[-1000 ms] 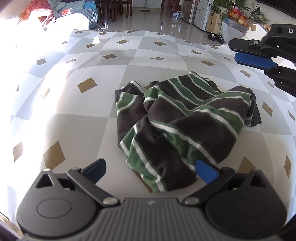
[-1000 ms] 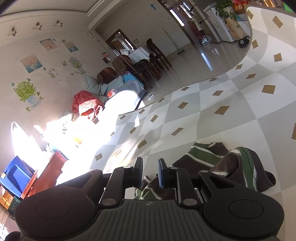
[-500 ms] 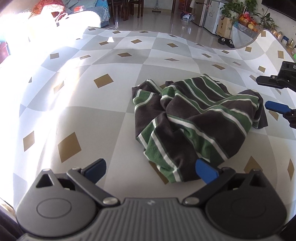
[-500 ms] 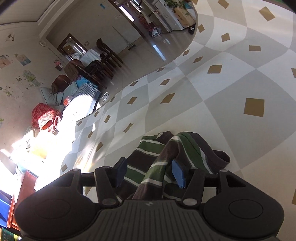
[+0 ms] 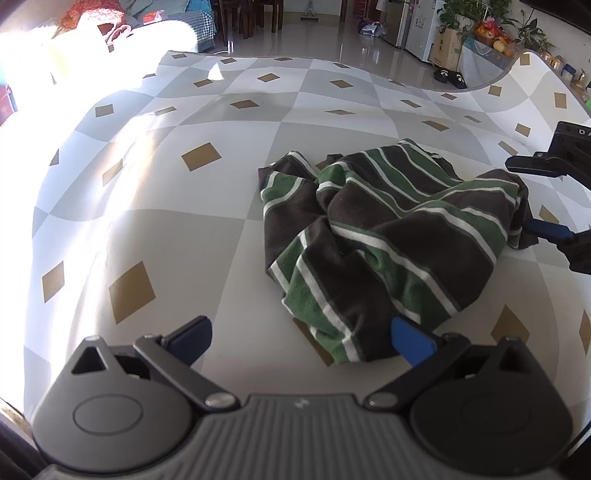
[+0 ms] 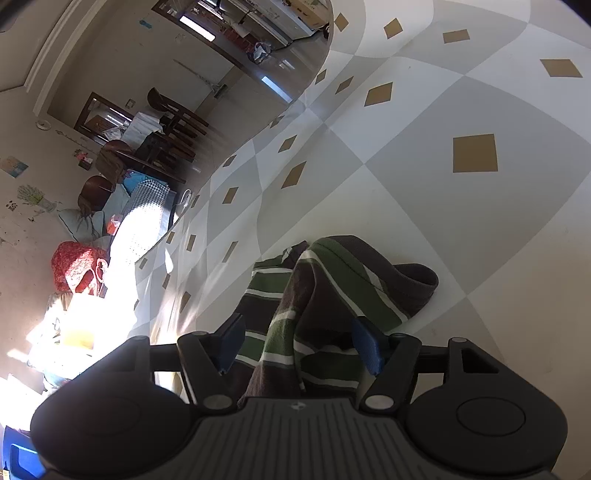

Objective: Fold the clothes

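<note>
A crumpled brown shirt with green and white stripes [image 5: 388, 236] lies on the checked tablecloth [image 5: 177, 229]. My left gripper [image 5: 301, 338] stands open at the garment's near edge, its right pad just touching the hem. My right gripper [image 5: 532, 195] shows at the right edge of the left wrist view, open around the garment's far right corner. In the right wrist view the same shirt [image 6: 314, 306] rises in a fold between the open fingers of my right gripper [image 6: 299, 345], which straddle it without pinching.
The grey-and-white tablecloth with tan diamonds [image 6: 443, 184] covers a wide table. Beyond its far edge lie a shiny floor, dining chairs [image 6: 173, 125], a fridge [image 5: 417, 26] and plants. Strong sunlight washes out the left side [image 5: 44, 66].
My right gripper has opened from nearly shut and dropped down onto the shirt's right corner. The left gripper has shifted left, staying open near the hem.
</note>
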